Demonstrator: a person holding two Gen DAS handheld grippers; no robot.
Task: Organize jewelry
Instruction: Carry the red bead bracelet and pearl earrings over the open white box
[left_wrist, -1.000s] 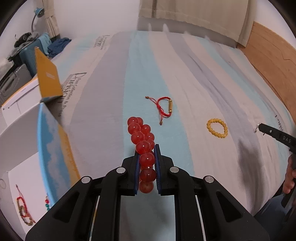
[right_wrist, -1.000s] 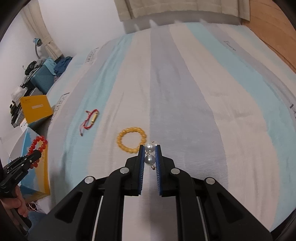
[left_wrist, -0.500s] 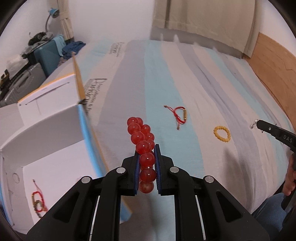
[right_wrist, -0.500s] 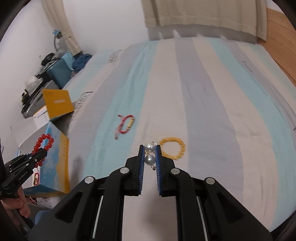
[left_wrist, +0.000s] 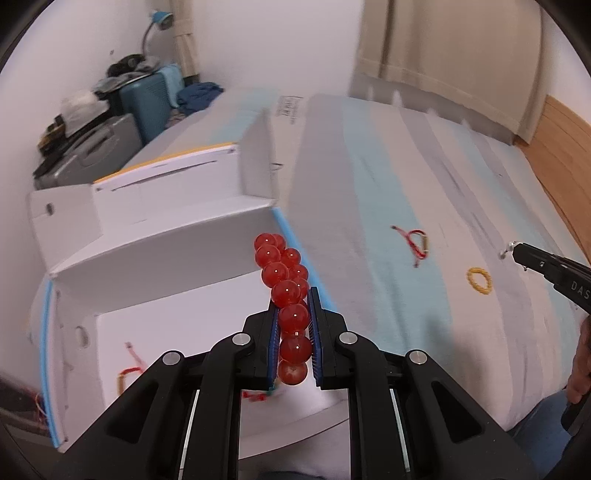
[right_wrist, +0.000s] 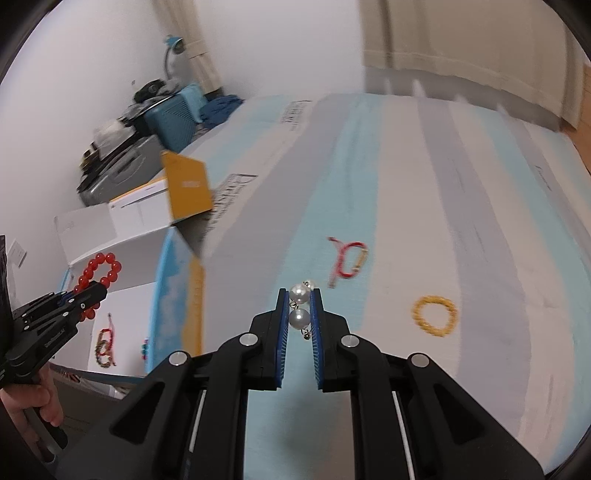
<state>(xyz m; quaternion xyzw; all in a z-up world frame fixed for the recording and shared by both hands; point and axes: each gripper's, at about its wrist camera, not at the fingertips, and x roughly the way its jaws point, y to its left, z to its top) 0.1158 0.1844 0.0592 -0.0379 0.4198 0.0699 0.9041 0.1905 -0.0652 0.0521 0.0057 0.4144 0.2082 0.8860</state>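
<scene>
**Red beads over the box, pearls over the bed**

Red round beads made up the bracelet (left_wrist: 284, 291) in the left gripper (left_wrist: 294, 332). Its two blue-padded fingers were squeezed tight on the lower beads, and the rest of the loop stuck up past the tips. The left gripper hung above the open white box (left_wrist: 159, 236) that sat beside the bed. Down on the box floor lay a small red string bracelet (left_wrist: 129, 369).

The right gripper (right_wrist: 299, 314) pinched a pearl piece (right_wrist: 299, 306) between its fingers, two shiny white pearls one above the other, with tiny metal bits showing. It was up over the striped bed cover (right_wrist: 461, 206).

On the bed cover lay a red cord bracelet with a gold tube (right_wrist: 349, 260). Near it, a little further right in the right wrist view, lay a yellow bead ring (right_wrist: 434, 315). The two were apart from each other.

Behind the box stood a yellow flap (right_wrist: 188, 190), and further back a blue suitcase (right_wrist: 173, 114) with clothes on it.
</scene>
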